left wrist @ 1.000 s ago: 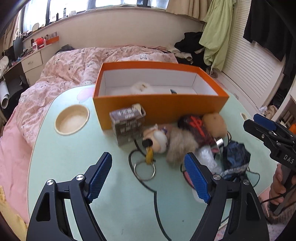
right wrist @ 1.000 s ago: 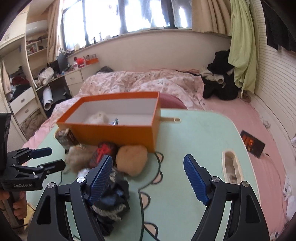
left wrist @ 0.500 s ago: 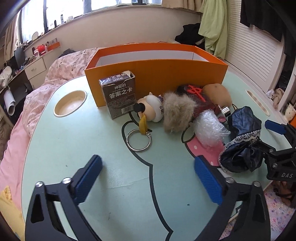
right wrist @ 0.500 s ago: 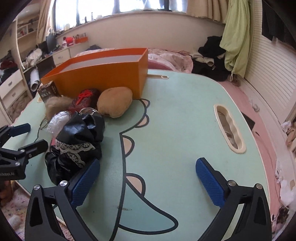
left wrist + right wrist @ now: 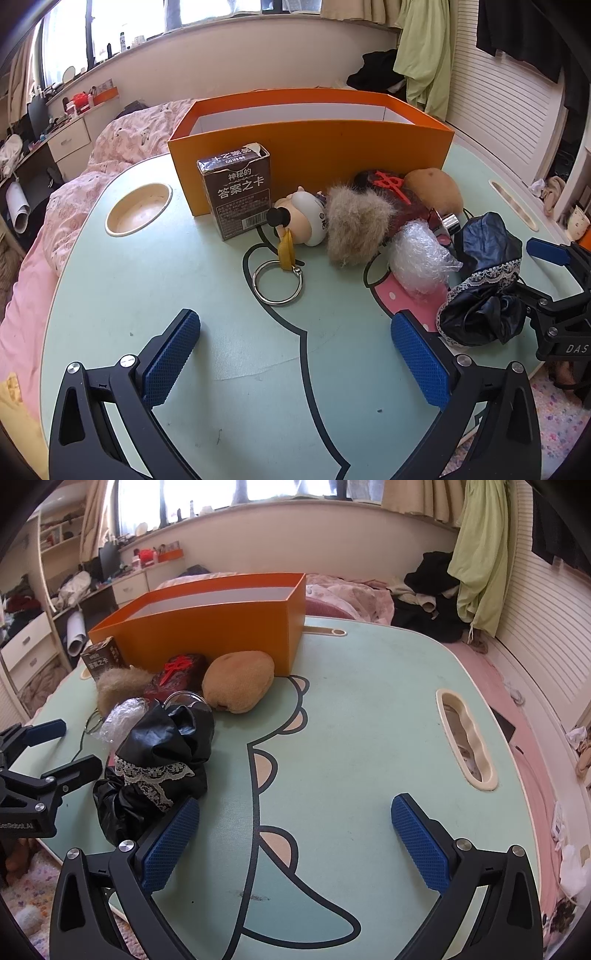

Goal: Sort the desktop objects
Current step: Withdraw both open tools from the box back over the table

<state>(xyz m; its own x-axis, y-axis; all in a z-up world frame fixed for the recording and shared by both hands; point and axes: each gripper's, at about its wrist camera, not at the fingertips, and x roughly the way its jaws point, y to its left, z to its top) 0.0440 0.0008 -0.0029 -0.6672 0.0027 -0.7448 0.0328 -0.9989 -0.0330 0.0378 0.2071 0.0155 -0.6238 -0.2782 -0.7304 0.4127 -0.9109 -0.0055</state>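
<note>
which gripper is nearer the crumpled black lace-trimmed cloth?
Right. The right gripper has one blue pad right beside the crumpled black lace-trimmed cloth; the left gripper sits farther off, across bare table.

Your left wrist camera sits just behind the left gripper (image 5: 295, 354), low and close over the pale green cartoon-printed table (image 5: 155, 302), tilted down and facing the long side of the open orange cardboard box (image 5: 314, 147). Your right wrist camera rides behind the right gripper (image 5: 295, 834), equally near the tabletop, facing the box's corner from further right. Both views share the box, the brown plush potato (image 5: 436, 188), the crumpled black lace-trimmed cloth (image 5: 487, 288) and the dark brown card carton (image 5: 236, 192). Each camera catches the other gripper at its edge.
</note>
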